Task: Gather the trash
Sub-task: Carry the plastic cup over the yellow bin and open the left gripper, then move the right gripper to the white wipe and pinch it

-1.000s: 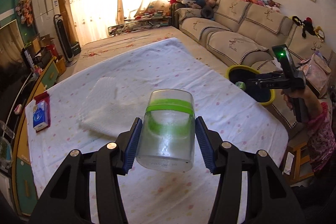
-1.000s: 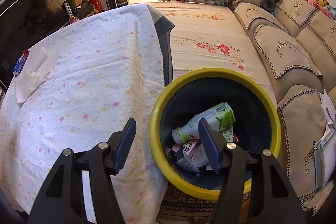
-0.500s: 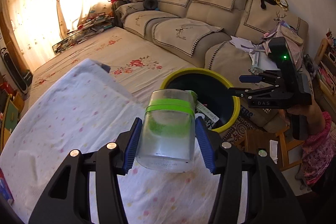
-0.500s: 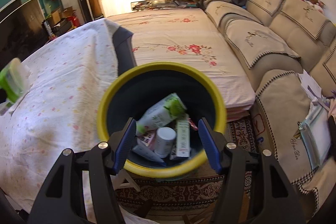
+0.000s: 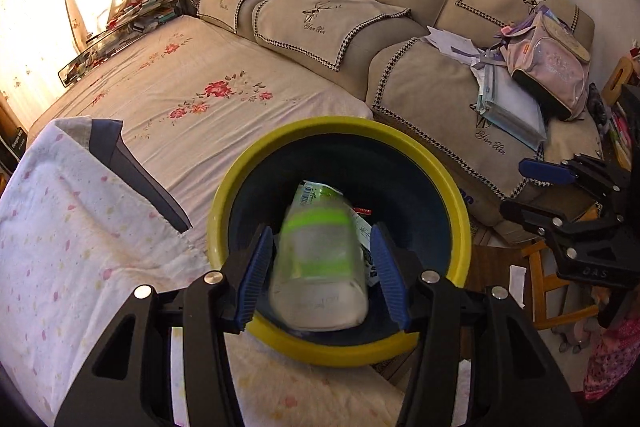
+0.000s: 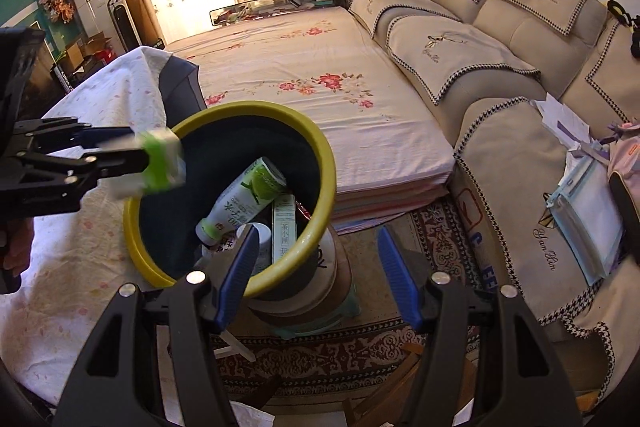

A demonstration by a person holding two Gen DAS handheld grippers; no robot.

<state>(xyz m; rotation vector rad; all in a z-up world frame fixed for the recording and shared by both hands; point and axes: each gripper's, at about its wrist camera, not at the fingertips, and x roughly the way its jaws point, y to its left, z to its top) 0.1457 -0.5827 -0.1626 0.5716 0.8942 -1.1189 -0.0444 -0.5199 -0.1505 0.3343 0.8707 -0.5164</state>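
Note:
A clear plastic cup (image 5: 320, 267) with green bands sits between the blue pads of my left gripper (image 5: 320, 277), which is shut on it. The cup looks blurred and hangs over the near part of a yellow-rimmed dark bin (image 5: 336, 125). In the right wrist view the cup (image 6: 160, 163) and left gripper (image 6: 136, 147) are over the bin's (image 6: 320, 155) left rim. Inside the bin lie a green-and-white bottle (image 6: 244, 199) and a narrow carton (image 6: 284, 231). My right gripper (image 6: 316, 267) is open and empty, by the bin's near right side; it also shows in the left wrist view (image 5: 524, 193).
A table under a white flowered cloth (image 5: 60, 247) borders the bin on the left. Beyond it lie a flowered mattress (image 5: 200, 87) and a beige sofa (image 5: 340, 7) with a backpack (image 5: 552, 67) and papers. A patterned rug (image 6: 400, 247) and a wooden stool (image 5: 540, 287) are on the floor.
My left gripper carried the cup from above the table across to above the bin and tilted downward. The right gripper drifted from over the bin toward its right side.

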